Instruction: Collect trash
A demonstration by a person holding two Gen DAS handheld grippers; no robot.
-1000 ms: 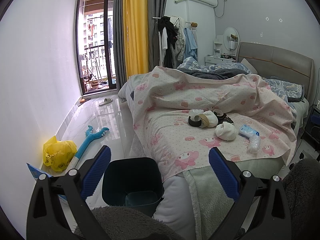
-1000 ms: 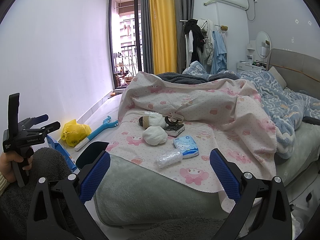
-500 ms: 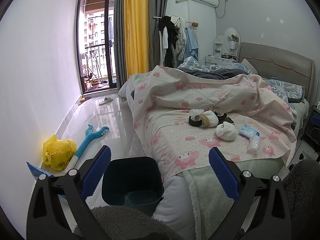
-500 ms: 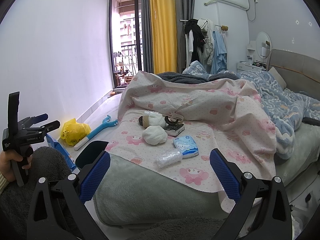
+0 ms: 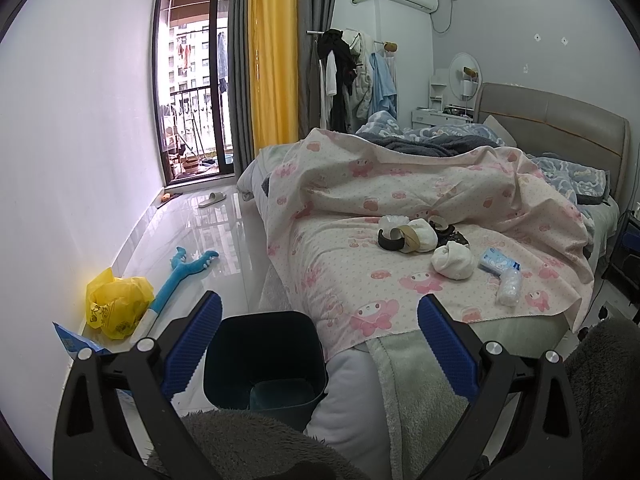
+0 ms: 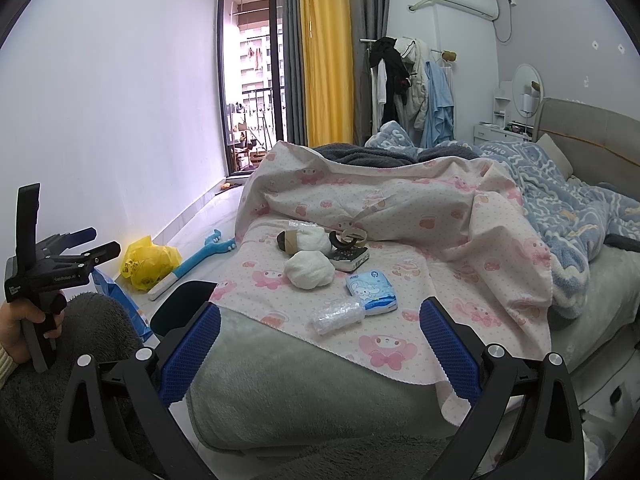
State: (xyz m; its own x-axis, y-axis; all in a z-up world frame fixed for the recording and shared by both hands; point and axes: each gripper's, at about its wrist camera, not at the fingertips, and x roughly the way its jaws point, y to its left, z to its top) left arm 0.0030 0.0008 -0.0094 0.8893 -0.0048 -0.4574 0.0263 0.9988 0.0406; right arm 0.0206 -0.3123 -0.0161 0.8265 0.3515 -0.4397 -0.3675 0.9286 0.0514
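Note:
Trash lies on the pink patterned sheet point(image 6: 392, 344) at the foot of the bed: a white crumpled wad point(image 6: 309, 269) point(image 5: 454, 260), a clear plastic wrapper point(image 6: 339, 315) point(image 5: 509, 287), a blue tissue pack point(image 6: 371, 288) point(image 5: 498, 260), tape rolls point(image 5: 394, 237) point(image 6: 290, 240) and another white wad point(image 6: 316, 239). A dark teal bin point(image 5: 262, 354) stands on the floor by the bed corner, under my left gripper point(image 5: 318, 346), which is open and empty. My right gripper point(image 6: 318, 350) is open and empty, short of the wrapper.
A yellow plastic bag point(image 5: 116, 307), a blue toy stick point(image 5: 182, 276) and a blue packet point(image 5: 74, 342) lie on the white floor by the left wall. The left gripper point(image 6: 86, 252) shows in the right wrist view. Blue bedding point(image 6: 568, 216) covers the bed's right side.

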